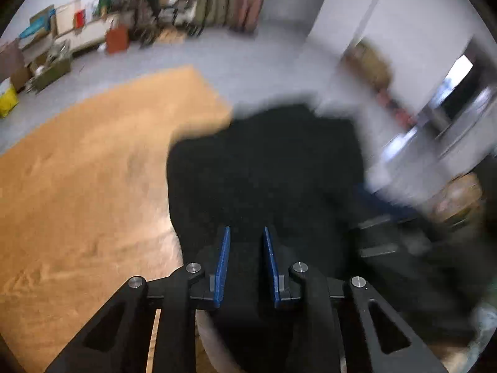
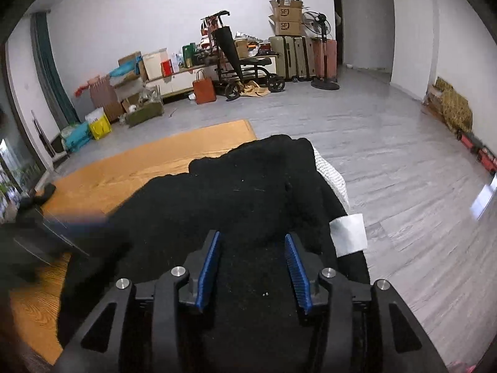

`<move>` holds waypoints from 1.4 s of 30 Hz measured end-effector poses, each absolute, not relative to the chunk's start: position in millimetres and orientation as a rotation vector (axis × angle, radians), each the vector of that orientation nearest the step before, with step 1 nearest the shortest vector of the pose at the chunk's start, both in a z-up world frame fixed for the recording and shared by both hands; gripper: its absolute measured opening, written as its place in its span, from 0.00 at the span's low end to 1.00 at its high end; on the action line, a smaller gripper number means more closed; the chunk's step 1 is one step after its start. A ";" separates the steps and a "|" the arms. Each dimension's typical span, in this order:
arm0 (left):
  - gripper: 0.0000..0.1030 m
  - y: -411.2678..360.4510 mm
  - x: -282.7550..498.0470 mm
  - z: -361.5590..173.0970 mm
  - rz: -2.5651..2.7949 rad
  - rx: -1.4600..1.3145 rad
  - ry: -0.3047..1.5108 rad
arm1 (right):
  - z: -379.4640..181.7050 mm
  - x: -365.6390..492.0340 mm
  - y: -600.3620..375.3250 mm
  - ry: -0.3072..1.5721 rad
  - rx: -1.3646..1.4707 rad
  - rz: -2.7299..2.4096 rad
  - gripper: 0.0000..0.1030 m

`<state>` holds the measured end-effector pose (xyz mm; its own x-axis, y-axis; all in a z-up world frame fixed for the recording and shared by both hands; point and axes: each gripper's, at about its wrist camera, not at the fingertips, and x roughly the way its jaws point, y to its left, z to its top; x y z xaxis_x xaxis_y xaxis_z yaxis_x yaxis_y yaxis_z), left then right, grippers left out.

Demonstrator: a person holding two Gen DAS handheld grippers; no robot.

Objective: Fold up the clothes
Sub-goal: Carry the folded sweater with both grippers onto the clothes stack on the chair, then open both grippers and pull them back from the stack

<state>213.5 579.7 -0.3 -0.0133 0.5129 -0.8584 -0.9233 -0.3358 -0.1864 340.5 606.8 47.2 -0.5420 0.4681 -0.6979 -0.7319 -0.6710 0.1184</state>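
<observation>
Your tabletop [image 2: 130, 168] is bare wood across its left and far part. The black garment [image 2: 248, 192] lies bunched at its right end, reaching up to the far right corner and spilling toward you under both tools. It looks heaped, not flat: humps and rolled edges show, and no clean squared fold can be made out, so by my reading the folding is not finished for this piece. Whether it is partly doubled over or only gathered, the dark cloth hides. A white knit piece [image 2: 329, 171] peeks out at its right edge, and a white tag [image 2: 349, 233] hangs lower on that side.

Your right tool [image 2: 253, 241] stands wide apart over the cloth, gripping nothing. Your left tool [image 1: 247, 233] shows a narrower gap with black cloth behind it; that view is smeared, and I cannot tell if fabric is pinched there.
</observation>
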 end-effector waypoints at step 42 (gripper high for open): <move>0.80 197.9 114.4 39.1 2.177 -1.130 -0.023 | 42.0 262.5 395.5 0.500 -1.002 2.541 0.83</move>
